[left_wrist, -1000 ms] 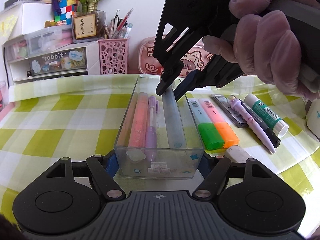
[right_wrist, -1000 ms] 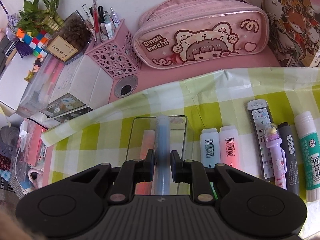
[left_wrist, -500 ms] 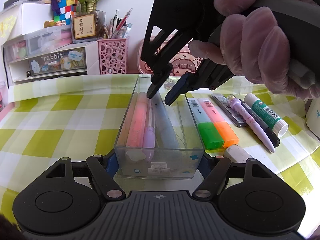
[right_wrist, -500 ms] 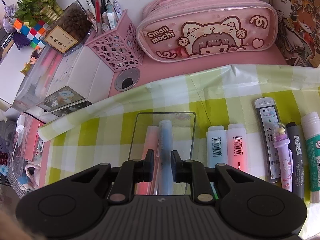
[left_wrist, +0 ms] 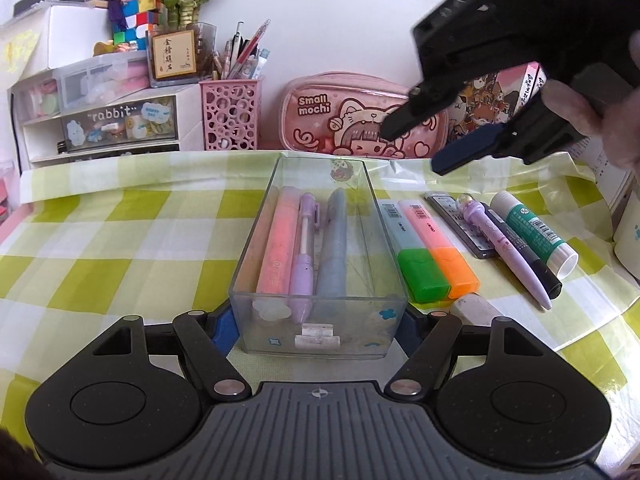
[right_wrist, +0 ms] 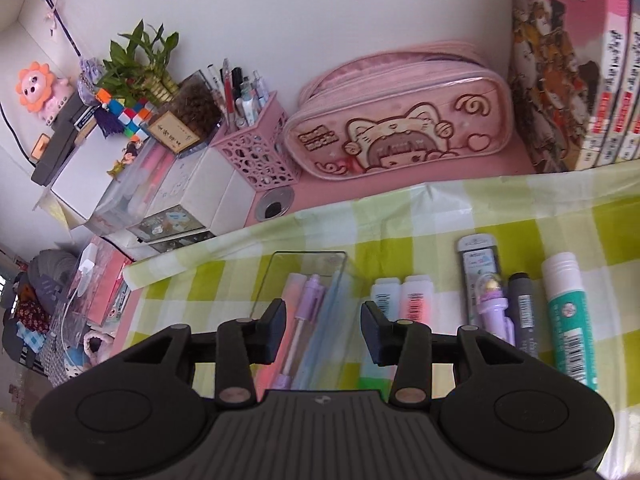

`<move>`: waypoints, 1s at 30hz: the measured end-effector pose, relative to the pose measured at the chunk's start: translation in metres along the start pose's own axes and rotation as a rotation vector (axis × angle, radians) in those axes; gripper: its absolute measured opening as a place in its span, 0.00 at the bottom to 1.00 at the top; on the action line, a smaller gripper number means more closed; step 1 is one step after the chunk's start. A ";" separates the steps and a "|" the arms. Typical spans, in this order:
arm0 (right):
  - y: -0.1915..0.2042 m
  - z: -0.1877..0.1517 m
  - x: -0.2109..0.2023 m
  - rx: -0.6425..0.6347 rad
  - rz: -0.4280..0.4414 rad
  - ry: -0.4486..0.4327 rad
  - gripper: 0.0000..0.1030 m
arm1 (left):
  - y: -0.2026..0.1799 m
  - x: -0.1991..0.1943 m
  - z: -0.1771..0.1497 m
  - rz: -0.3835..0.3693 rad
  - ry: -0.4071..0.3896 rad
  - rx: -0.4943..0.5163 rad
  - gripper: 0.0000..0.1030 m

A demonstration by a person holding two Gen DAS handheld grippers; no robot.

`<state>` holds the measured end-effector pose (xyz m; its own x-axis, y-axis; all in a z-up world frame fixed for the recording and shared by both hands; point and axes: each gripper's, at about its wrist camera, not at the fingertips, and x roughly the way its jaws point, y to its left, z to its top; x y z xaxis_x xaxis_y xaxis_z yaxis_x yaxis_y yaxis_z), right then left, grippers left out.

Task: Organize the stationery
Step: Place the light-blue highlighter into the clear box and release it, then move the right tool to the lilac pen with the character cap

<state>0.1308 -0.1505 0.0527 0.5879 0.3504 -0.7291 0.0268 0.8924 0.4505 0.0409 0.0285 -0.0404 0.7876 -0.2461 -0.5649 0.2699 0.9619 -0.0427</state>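
Observation:
A clear plastic box [left_wrist: 320, 332] stands on the checked cloth, and my left gripper [left_wrist: 316, 326] is shut on its near end, a pad on each side wall. Inside lie a pink highlighter [left_wrist: 276, 240], a purple pen [left_wrist: 305, 248] and a blue-grey pen [left_wrist: 334, 244]. My right gripper [left_wrist: 416, 150] hangs above the table to the right of the box; its jaws are opening with nothing between them. In the right wrist view that gripper [right_wrist: 324, 320] is over the box [right_wrist: 308, 264]. To the right lie two highlighters [left_wrist: 436, 248], a lead case [left_wrist: 456, 220], a purple character pen [left_wrist: 504, 248], a black marker [left_wrist: 536, 264] and a glue stick [left_wrist: 536, 232].
An eraser [left_wrist: 476, 308] lies by the box's near right corner. At the back stand a pink pencil case [left_wrist: 360, 120], a pink pen holder [left_wrist: 232, 116], a drawer unit [left_wrist: 112, 128] and books [right_wrist: 580, 80]. A white container [left_wrist: 630, 236] is at the right edge.
The right gripper let go of the blue-grey pen, which now lies in the box. Its jaws opened and it lifted away to the upper right. The left gripper kept still on the box.

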 end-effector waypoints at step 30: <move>-0.052 -0.080 -0.004 -0.154 -0.166 -0.155 0.40 | -0.003 0.000 0.000 0.115 0.013 -0.007 0.71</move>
<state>0.0622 -0.1756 -0.0091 0.7025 0.1583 -0.6938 0.0173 0.9709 0.2390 0.0404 0.0260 -0.0407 0.8061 -0.1325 -0.5768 0.1740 0.9846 0.0170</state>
